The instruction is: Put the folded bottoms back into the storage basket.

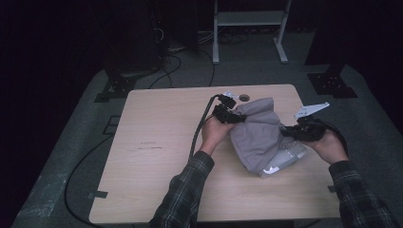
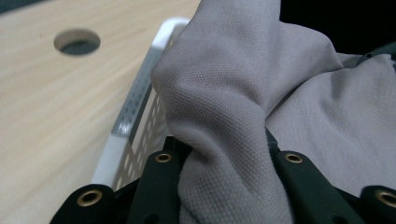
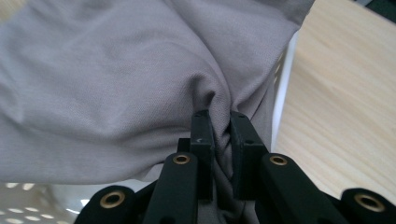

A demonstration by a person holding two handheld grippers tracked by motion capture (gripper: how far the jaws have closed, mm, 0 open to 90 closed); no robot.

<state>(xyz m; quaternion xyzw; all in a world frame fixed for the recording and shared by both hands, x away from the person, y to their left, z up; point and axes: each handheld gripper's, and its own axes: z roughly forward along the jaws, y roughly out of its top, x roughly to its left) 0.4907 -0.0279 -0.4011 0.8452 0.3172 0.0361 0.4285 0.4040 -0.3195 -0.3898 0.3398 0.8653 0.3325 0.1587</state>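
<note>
Cloth (image 2: 224, 93): grey, matt, fine knit weave, soft folds.
Basket (image 2: 135, 102) under the cloth: white plastic, smooth, perforated walls.
Desk (image 1: 161, 142) under the basket: pale wood grain, smooth, matt.
Gripper (image 3: 219, 140) pinching the cloth: black matt plastic, brass-coloured metal rivets.

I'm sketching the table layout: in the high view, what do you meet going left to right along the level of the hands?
Bare table → left hand with its tool → grey cloth over a white basket → right tool → right hand.
</note>
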